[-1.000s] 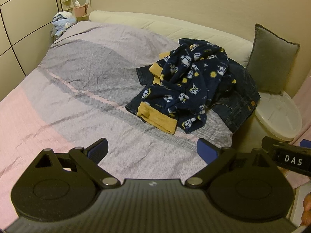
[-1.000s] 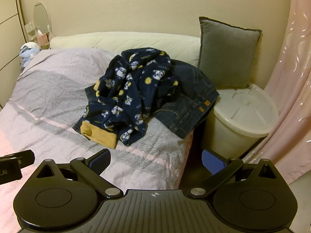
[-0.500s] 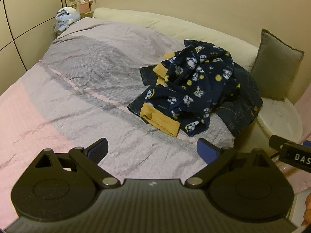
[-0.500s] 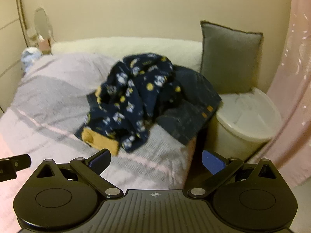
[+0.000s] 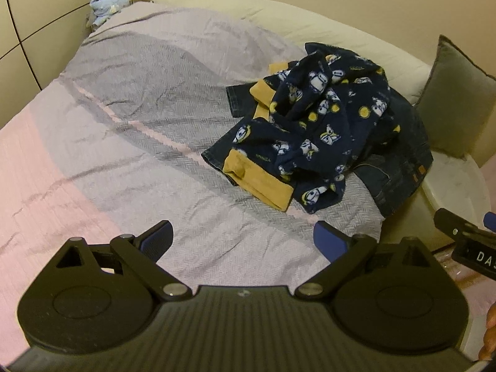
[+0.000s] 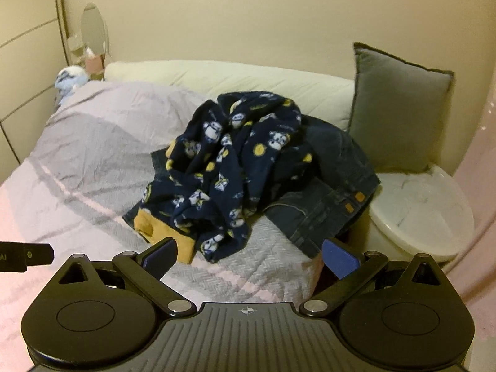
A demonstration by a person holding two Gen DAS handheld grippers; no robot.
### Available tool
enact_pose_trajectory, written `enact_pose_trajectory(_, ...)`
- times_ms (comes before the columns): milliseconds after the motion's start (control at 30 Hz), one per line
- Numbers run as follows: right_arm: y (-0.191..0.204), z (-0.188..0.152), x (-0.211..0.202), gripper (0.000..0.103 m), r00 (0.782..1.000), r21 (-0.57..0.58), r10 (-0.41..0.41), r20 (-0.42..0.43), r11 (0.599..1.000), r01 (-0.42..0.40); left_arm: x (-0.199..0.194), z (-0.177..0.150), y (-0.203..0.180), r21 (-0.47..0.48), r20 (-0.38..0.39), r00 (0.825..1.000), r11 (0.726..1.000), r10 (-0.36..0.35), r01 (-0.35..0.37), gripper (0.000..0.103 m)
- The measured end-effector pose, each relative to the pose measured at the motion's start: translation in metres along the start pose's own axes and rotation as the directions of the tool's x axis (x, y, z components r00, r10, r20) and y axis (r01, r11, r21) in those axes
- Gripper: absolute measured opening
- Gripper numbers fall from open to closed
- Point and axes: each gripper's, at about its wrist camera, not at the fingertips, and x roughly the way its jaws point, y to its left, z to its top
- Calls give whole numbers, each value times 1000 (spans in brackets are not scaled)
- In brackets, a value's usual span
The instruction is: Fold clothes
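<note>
Printed fleece pyjamas (image 5: 313,130) heaped unfolded atop denim jeans (image 5: 400,167) near bed's (image 5: 124,130) right edge. Left gripper (image 5: 241,237) and right gripper (image 6: 249,255) both spread wide, empty, short of pile. Best bet: pinch mustard cuff (image 5: 257,179), draw garment onto clear bedspread. Only right view shows mirror (image 6: 93,29); left shows more bare bedspread.

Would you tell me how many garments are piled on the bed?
2 visible: a navy printed fleece garment with mustard cuffs on top, and denim jeans beneath it, spilling toward the bed's right edge. More may be hidden underneath.
</note>
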Motion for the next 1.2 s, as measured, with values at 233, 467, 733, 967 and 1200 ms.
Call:
enact_pose_trajectory(233,-12,28,41,103,999,-24,11,-41,1000,-12,28,31,-23,-1,-17,1000,1000,6,-6,96)
enact_pose_trajectory(467,-23,56,65,103,999,-36,20,-43,999,-21,51,61,-40,-13,-30,1000,1000,-6,6,95)
enact_pose_trajectory(733,-44,73,94,102,996,-10,45,-73,999,-46,79,81,-53,-30,-57,998,999,-35,33,92)
enact_pose_trajectory(967,-63,87,121,101,992,21,73,-101,997,-72,112,91,-60,-79,-65,996,995,53,-58,89)
enact_pose_trajectory(1200,-77,102,156,94,988,27,107,-108,994,-105,148,103,-57,-91,-117,993,995,28,-39,77)
